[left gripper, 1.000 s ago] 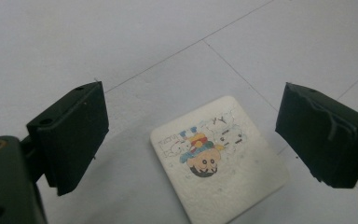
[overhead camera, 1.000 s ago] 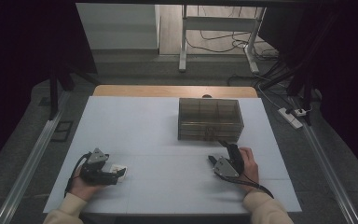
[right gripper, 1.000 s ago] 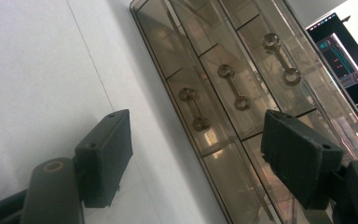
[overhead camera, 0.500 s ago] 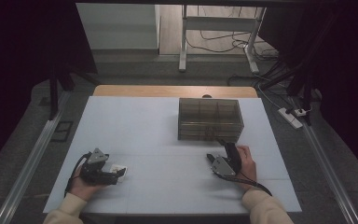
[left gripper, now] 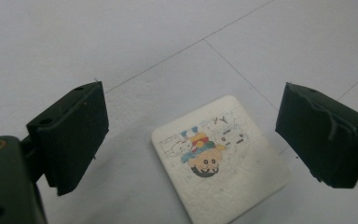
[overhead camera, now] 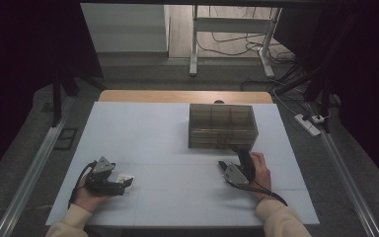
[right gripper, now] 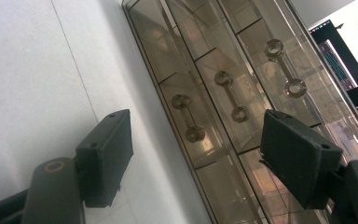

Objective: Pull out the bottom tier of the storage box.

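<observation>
Card (left gripper: 221,161) drawing too small to read (near corner cut off) — blurry.

White square card (left gripper: 221,165) with rounded corners, colourful cartoon print on top; lies flat on the white table near its front left edge. Clear brown drawer box (overhead camera: 222,126), 3 drawers with dumbbell handles, stands upright centre-right, drawers closed.

Cream sleeves (overhead camera: 71,222); black tongs (overhead camera: 123,185), grey plate, trailing cable.
</observation>
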### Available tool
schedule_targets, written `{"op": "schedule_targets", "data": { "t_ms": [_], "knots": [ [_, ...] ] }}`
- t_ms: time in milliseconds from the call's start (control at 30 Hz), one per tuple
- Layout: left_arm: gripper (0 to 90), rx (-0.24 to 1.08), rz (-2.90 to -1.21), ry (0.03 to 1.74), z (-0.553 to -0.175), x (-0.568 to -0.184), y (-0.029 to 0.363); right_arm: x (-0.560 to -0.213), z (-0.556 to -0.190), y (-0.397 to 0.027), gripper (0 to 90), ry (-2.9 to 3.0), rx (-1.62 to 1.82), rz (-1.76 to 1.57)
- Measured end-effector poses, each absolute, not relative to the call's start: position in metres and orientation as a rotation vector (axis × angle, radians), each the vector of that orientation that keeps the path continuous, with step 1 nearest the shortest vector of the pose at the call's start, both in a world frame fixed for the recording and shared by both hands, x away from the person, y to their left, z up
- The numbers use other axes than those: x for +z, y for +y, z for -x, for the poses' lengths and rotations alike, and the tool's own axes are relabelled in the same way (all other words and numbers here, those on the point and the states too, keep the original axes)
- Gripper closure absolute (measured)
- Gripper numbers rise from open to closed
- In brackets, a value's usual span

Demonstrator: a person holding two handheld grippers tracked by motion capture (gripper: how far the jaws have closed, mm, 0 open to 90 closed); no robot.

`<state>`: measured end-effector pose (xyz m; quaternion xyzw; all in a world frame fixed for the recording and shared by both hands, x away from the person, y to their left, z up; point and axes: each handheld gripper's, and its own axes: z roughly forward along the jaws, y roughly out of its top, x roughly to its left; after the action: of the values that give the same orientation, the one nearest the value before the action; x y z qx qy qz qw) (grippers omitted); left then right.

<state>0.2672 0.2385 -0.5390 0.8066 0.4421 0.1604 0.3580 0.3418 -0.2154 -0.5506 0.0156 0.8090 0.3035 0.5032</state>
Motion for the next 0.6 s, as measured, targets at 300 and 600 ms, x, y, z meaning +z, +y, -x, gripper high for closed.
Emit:
{"op": "schedule_targets", "data": {
  "t_ms": [300,600],
  "knots": [
    [9.3,0.413,-2.081,1.142,-0.2674,-0.539,0.2387,-0.5506,-0.3442,-0.2155,25.0,1.946,0.737,-0.032],
    [9.3,0.413,-2.081,1.142,-0.2674,-0.539,0.2386,-0.5515,-0.3476,-0.2145,25.0,1.951,0.734,-0.029]
  ]
}}
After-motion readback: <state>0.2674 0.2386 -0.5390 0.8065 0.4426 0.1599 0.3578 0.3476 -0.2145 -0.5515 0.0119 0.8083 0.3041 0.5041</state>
